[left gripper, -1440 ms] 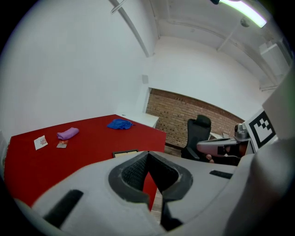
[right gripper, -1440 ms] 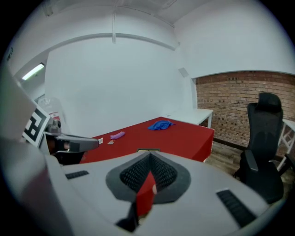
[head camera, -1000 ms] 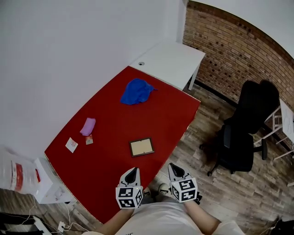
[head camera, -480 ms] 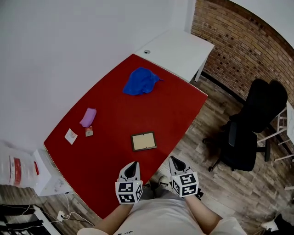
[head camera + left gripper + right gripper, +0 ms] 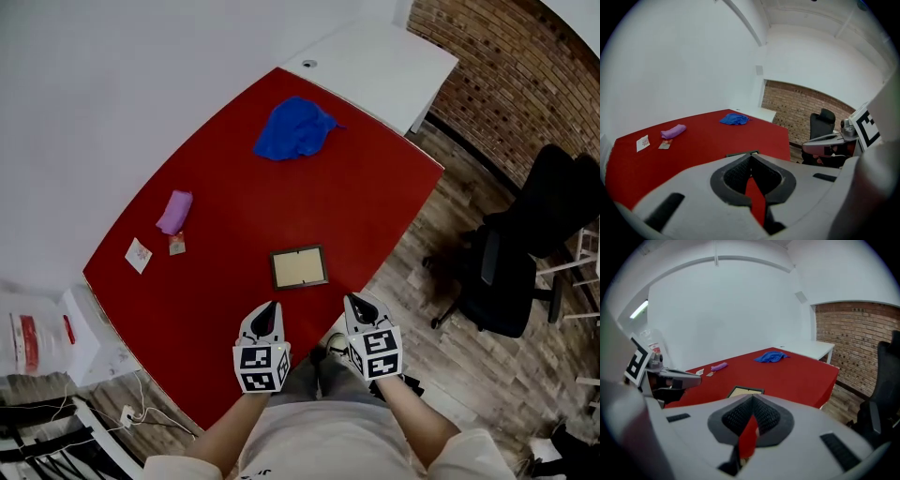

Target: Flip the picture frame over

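The picture frame (image 5: pixel 298 267) lies flat on the red table (image 5: pixel 356 197) near its front edge, a dark border around a tan panel. My left gripper (image 5: pixel 269 307) hovers just short of the frame's near left corner, jaws shut on nothing. My right gripper (image 5: pixel 355 300) hangs beyond the table's front edge, near right of the frame, also shut and empty. In the left gripper view only the frame's edge (image 5: pixel 743 153) peeks over the shut jaws of the left gripper (image 5: pixel 751 155). The right gripper view shows the frame (image 5: pixel 745 391) just ahead of the right gripper (image 5: pixel 752 398).
A blue cloth (image 5: pixel 295 128) lies at the table's far end. A purple object (image 5: pixel 175 211) and two small cards (image 5: pixel 139 254) sit at the left. A white desk (image 5: pixel 384 61) adjoins the far end. A black office chair (image 5: pixel 525 253) stands on the wood floor at right.
The head view has shifted, so the table and frame sit higher in the picture. Both grippers stay shut and keep about the same distance from the frame.
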A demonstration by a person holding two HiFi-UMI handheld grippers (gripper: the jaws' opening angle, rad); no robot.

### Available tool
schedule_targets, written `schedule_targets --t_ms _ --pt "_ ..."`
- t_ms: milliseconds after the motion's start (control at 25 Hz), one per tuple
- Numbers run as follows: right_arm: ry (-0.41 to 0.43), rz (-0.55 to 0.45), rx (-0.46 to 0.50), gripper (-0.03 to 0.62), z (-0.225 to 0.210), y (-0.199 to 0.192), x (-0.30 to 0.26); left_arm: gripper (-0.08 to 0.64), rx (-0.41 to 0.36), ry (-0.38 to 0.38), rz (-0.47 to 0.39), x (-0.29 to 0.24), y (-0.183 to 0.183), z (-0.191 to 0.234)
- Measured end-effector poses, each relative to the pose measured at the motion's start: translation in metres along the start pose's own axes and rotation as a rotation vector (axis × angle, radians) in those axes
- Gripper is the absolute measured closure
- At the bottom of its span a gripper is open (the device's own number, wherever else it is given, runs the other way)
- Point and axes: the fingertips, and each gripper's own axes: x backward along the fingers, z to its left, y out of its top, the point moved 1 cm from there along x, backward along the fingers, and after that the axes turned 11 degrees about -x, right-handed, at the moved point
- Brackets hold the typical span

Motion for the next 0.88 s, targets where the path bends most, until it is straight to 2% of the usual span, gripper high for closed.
schedule_targets --t_ms 360,720,880 --pt "-0.018 0.044 -0.01 0.588 -0.017 -0.011 -0.047 0.555 -0.02 0.028 0.087 -0.052 -0.032 0.023" --pt "-0.035 0.079 -0.012 0.588 -0.031 -0.02 -0.101 0.555 -0.005 0.055 0.141 -0.099 -0.052 0.045" --pt "-0.041 0.125 -0.011 0.588 -0.039 -0.033 -0.121 0.555 -0.034 0.053 0.171 -0.115 -0.063 0.051"
